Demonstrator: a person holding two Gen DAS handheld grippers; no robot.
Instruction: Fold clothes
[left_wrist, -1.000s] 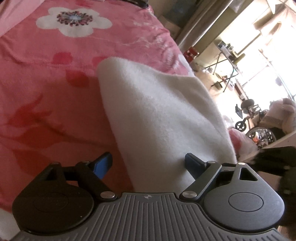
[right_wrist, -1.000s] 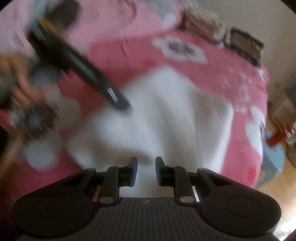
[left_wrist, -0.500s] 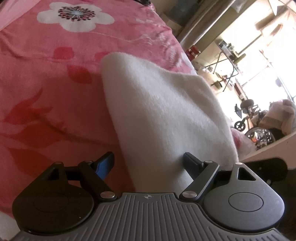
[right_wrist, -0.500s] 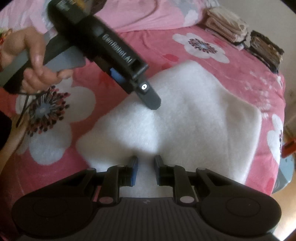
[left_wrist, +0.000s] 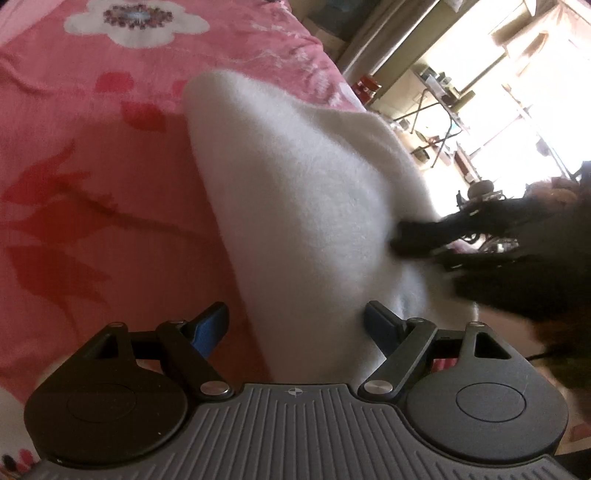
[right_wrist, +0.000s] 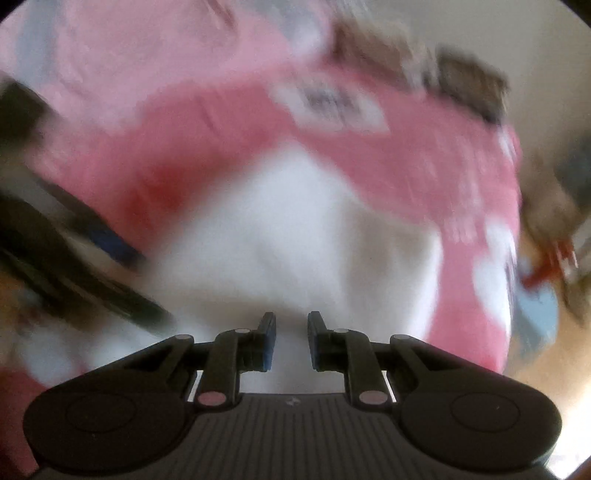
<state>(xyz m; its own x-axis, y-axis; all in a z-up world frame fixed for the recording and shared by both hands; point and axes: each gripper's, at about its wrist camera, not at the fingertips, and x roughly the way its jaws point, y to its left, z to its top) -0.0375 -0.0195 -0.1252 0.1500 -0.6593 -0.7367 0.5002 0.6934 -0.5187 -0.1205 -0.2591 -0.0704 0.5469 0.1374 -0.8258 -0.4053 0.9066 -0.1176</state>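
A folded white fleece garment (left_wrist: 303, 206) lies on a pink flowered bedspread (left_wrist: 74, 155). My left gripper (left_wrist: 295, 325) is open, its blue-padded fingers spread wide over the garment's near left edge, holding nothing. The right gripper shows in the left wrist view (left_wrist: 417, 240) as a dark blurred shape reaching onto the garment's right side. In the right wrist view, which is motion-blurred, the garment (right_wrist: 295, 236) fills the middle and my right gripper (right_wrist: 291, 339) has its jaws a narrow gap apart with white cloth showing behind the gap. The left gripper (right_wrist: 74, 258) is a dark streak at left.
The bed's far edge drops off to a floor with a folding stand (left_wrist: 428, 110) and red items (left_wrist: 367, 86). Stacked folded clothes (right_wrist: 469, 85) sit at the bed's far side in the right wrist view.
The right gripper has swung in onto the garment's right side, now visible in the left wrist view. The right wrist view went blurred from fast motion. My left gripper stays open, shifted slightly.
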